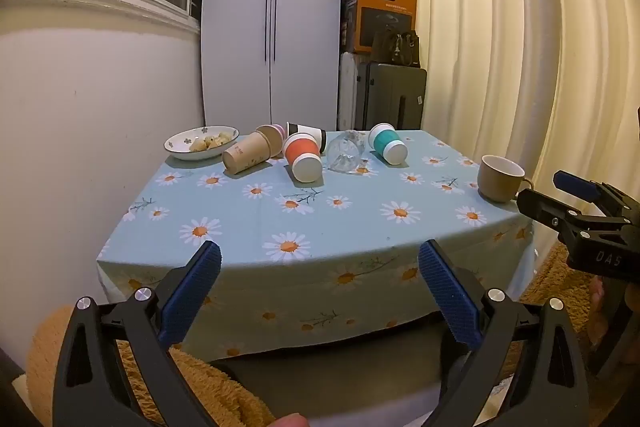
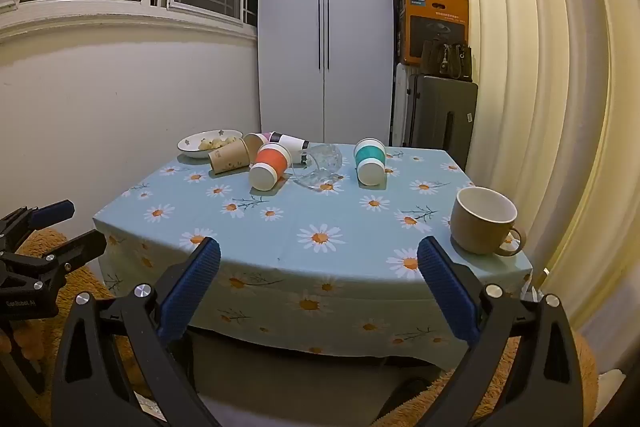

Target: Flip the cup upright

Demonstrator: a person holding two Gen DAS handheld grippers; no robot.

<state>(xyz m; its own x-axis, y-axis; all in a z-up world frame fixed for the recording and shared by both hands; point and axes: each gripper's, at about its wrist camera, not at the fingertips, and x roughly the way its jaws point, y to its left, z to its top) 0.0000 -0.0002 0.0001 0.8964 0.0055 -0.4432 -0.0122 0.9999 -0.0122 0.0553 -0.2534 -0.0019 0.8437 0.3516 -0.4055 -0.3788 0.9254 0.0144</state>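
Observation:
Several cups lie on their sides at the far part of the table: a brown paper cup (image 1: 247,156) (image 2: 229,160), an orange-sleeved cup (image 1: 302,156) (image 2: 270,165), a black-and-white cup (image 1: 309,134) (image 2: 289,141), a clear glass (image 1: 346,151) (image 2: 321,165) and a teal-sleeved cup (image 1: 387,143) (image 2: 370,161). A tan mug (image 1: 500,178) (image 2: 483,219) stands upright at the near right corner. My left gripper (image 1: 320,291) and my right gripper (image 2: 320,287) are both open and empty, held before the table's near edge. The right gripper also shows at the right of the left wrist view (image 1: 560,195).
A white bowl (image 1: 201,143) (image 2: 209,143) with food sits at the far left of the daisy tablecloth (image 1: 320,219) (image 2: 304,223). A white wardrobe, a suitcase with boxes and curtains stand behind. Shaggy orange rug (image 1: 200,379) lies below.

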